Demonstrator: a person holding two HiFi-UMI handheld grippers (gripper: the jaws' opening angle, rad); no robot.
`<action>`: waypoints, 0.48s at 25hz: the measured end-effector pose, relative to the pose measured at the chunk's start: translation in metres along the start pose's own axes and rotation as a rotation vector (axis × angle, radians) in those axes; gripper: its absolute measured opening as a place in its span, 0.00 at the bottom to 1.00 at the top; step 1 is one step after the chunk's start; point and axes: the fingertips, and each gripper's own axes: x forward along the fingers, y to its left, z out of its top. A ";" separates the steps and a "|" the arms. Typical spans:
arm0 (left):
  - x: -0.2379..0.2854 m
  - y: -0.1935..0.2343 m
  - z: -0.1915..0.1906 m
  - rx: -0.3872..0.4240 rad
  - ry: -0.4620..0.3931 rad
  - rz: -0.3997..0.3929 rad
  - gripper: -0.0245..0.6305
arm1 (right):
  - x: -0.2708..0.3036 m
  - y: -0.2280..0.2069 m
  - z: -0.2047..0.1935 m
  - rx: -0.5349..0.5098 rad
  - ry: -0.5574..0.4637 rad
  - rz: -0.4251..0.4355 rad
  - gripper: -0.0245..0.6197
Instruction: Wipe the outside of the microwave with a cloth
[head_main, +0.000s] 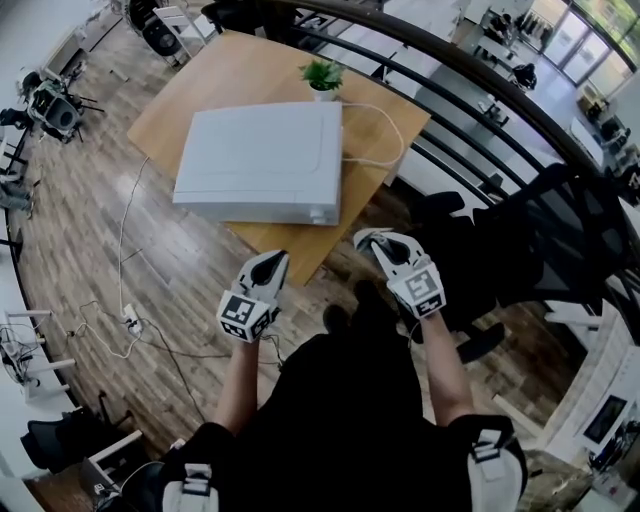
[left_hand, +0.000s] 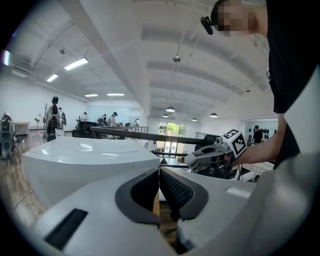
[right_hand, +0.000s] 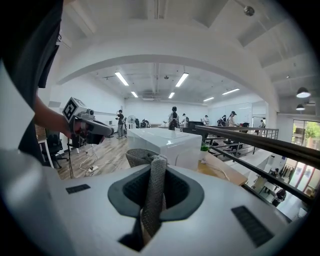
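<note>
The right gripper (right_hand: 156, 175) is clamped on a grey cloth (right_hand: 152, 200), and the left gripper (left_hand: 159, 186) is closed, seemingly on nothing. Both hang short of the white microwave (head_main: 265, 160) on the wooden table (head_main: 190, 90) (a small potted plant (head_main: 322, 75) stands behind it).

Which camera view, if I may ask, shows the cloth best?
The right gripper view: the cloth fills the centre, clamped in the right gripper. The head and left gripper views do not show it clearly.
</note>
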 end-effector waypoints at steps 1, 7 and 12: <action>0.003 0.001 0.004 -0.001 -0.003 0.010 0.05 | 0.004 -0.004 0.003 0.000 -0.001 0.013 0.09; 0.038 0.011 0.034 -0.011 0.006 0.088 0.05 | 0.034 -0.031 0.012 0.032 -0.019 0.128 0.09; 0.069 0.015 0.045 -0.021 0.014 0.133 0.05 | 0.059 -0.038 0.014 0.020 -0.036 0.243 0.09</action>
